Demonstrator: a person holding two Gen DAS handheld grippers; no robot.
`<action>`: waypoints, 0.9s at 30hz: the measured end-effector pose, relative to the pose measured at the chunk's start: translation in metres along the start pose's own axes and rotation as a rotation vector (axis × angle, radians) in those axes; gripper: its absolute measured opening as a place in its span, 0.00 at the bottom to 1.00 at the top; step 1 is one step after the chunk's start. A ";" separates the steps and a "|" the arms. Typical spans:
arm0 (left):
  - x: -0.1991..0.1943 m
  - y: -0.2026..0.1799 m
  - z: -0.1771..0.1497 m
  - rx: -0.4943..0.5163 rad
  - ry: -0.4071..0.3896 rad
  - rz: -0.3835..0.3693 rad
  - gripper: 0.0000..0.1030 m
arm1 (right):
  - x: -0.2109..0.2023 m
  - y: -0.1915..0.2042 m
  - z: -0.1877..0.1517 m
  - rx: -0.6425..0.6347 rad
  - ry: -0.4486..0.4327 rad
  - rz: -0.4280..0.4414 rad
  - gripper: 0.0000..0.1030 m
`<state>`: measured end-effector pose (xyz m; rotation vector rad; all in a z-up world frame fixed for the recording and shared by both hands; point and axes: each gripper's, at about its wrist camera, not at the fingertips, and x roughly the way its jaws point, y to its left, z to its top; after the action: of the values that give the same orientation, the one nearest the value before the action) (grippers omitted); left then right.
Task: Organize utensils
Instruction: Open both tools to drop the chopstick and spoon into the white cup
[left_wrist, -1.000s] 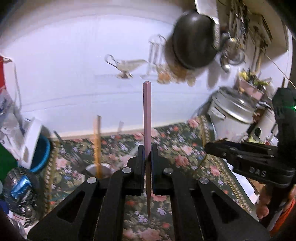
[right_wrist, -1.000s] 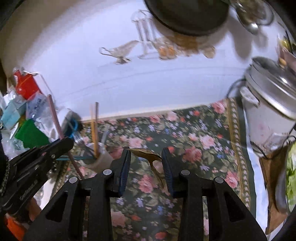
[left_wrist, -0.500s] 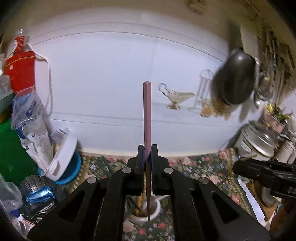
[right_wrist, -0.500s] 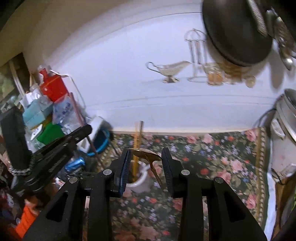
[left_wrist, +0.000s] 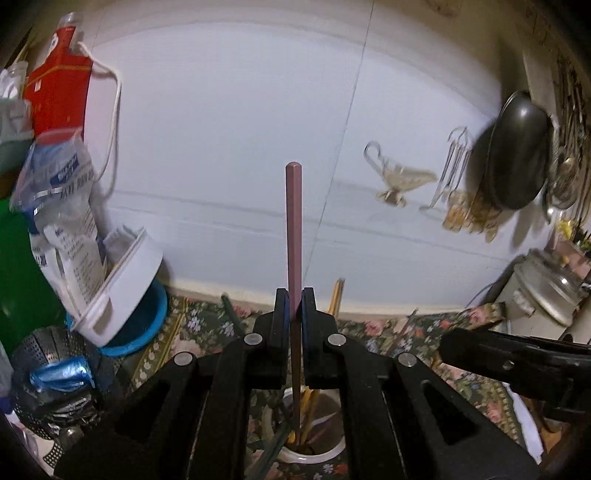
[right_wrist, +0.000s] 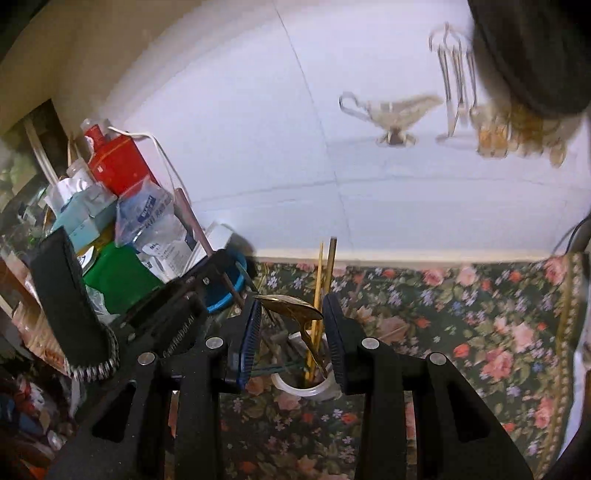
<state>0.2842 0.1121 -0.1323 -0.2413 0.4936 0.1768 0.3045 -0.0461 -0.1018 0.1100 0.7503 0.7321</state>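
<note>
My left gripper (left_wrist: 294, 308) is shut on a pink chopstick (left_wrist: 294, 229) held upright, its lower tip hanging just over the mouth of a white utensil cup (left_wrist: 317, 456). That cup holds several wooden chopsticks (left_wrist: 335, 299) and other utensils. My right gripper (right_wrist: 291, 314) is shut on a gold spoon (right_wrist: 291, 308), bowl clamped across the pads and handle pointing down toward the same cup (right_wrist: 306, 387). In the right wrist view the left gripper (right_wrist: 218, 264) sits to the left with the pink chopstick (right_wrist: 194, 225) slanting up from it.
A floral cloth (right_wrist: 461, 332) covers the table up to a white tiled wall. Bags, a red carton (left_wrist: 55, 92), a white and blue tub (left_wrist: 125, 295) and a mesh basket (left_wrist: 44, 369) crowd the left. A rice cooker (left_wrist: 546, 295) and a hanging dark pan (left_wrist: 513, 147) are right.
Both grippers have swung left and closed in over the white cup, which now lies right under their fingers. Each still grips the same utensil.
</note>
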 end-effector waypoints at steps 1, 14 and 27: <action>0.004 0.001 -0.005 0.003 0.015 0.005 0.04 | 0.007 -0.002 -0.002 0.017 0.012 0.005 0.30; 0.020 -0.013 -0.036 0.039 0.181 0.062 0.04 | 0.061 -0.022 -0.029 0.012 0.184 -0.032 0.31; -0.082 -0.048 -0.008 0.051 0.131 0.055 0.11 | -0.038 -0.016 -0.016 -0.172 0.053 0.010 0.32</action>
<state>0.2205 0.0547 -0.0905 -0.1905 0.6347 0.2026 0.2838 -0.0850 -0.0966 -0.0622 0.7348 0.8087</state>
